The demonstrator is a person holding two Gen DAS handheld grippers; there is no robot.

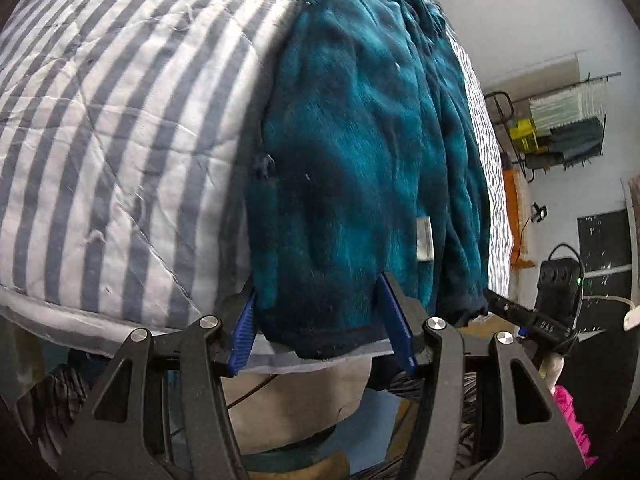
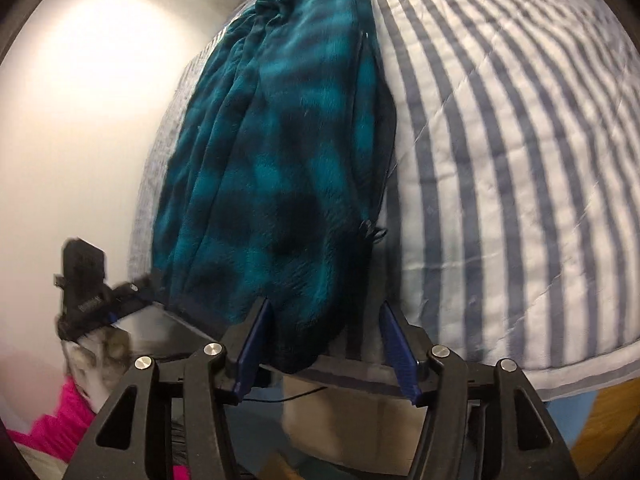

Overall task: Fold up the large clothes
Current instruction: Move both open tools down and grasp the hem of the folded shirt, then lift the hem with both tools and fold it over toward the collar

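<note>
Striped quilt (image 1: 120,128) on bed, white wall (image 2: 80,100) behind

Black tongs (image 1: 324,320), blue ribbed pads (image 2: 256,344), seemingly silver pins.

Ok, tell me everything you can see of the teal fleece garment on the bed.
The teal fleece garment is plush, with a darker plaid pattern and a dark bound hem. It lies folded lengthwise into a long narrow bundle on the striped quilt, its hem at the bed's near edge. A white care label shows near the hem, and a zipper pull along one side. Each hand-held gripper's open jaws flank the hem end; the left and right pads don't press it.
</note>
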